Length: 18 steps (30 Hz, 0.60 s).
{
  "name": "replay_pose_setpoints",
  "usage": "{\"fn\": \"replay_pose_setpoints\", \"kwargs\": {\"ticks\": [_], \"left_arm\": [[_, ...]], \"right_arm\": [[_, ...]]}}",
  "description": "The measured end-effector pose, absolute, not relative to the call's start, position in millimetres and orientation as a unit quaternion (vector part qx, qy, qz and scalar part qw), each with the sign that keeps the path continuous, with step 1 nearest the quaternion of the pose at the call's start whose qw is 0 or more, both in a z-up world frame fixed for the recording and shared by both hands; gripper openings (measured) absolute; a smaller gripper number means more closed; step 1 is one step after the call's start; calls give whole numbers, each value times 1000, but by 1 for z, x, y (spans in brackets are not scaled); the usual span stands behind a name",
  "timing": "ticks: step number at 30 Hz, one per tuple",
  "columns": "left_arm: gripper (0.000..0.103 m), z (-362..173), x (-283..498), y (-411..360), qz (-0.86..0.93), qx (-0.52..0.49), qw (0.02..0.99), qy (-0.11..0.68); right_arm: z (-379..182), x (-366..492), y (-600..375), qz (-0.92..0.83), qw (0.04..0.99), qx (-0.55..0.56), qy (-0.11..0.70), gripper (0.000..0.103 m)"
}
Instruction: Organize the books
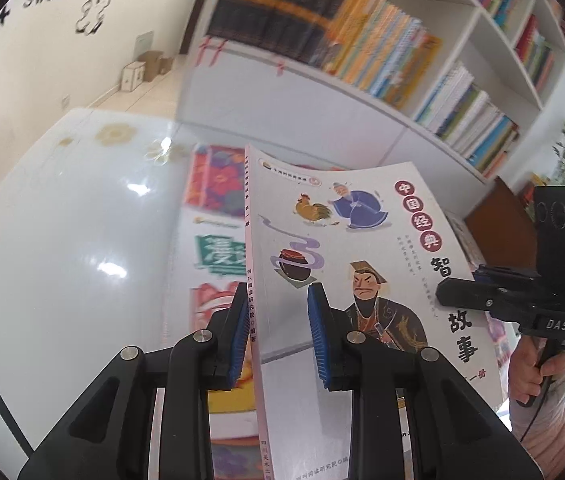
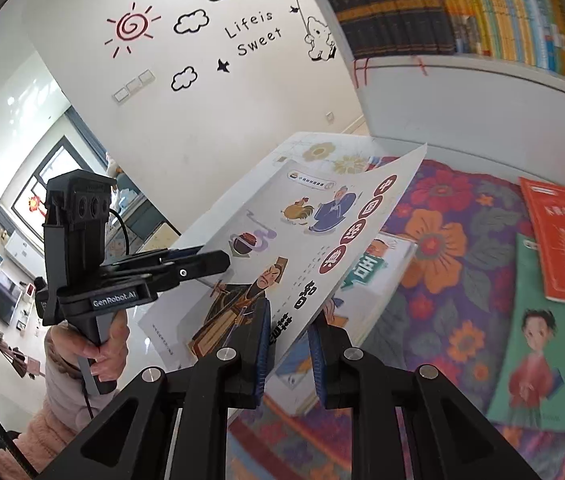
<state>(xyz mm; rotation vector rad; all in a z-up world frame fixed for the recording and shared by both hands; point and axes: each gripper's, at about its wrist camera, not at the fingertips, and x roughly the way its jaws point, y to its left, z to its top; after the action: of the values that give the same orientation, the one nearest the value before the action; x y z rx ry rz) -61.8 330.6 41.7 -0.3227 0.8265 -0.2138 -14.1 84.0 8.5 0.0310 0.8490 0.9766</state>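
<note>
A thin grey-covered picture book (image 1: 362,240) with Chinese lettering and cartoon figures is held up in the air between both grippers, bowed slightly. My left gripper (image 1: 277,286) is shut on its spine edge, and the blue pads (image 1: 238,336) flank the spine. From the right wrist view the left gripper (image 2: 218,262) clamps the book's (image 2: 302,240) left side. My right gripper (image 2: 288,316) is shut on the opposite edge, and in the left wrist view the right gripper (image 1: 448,292) bites the cover's right margin. A person's hand (image 2: 98,344) grips the left handle.
Under the held book lie several books on a floral cloth (image 2: 462,248): one with a green label (image 2: 366,268), a red one (image 2: 562,240) and a green one (image 2: 542,360). A white bookshelf (image 1: 362,108) packed with books stands behind. A glossy white tabletop (image 1: 62,240) spreads left.
</note>
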Motion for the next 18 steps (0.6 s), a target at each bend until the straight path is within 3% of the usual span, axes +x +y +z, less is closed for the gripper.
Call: {"fn": "replay_pose_setpoints", "kwargs": {"ticks": [9,18], "left_arm": [[24,-16,-43,360,-103,-184,872,442],[26,-22,-42,366,-94,-187,873,440]], "right_arm": [[-39,24,118,445,783,29,433,18],[-81,32,122,433,765,54,473,19]]}}
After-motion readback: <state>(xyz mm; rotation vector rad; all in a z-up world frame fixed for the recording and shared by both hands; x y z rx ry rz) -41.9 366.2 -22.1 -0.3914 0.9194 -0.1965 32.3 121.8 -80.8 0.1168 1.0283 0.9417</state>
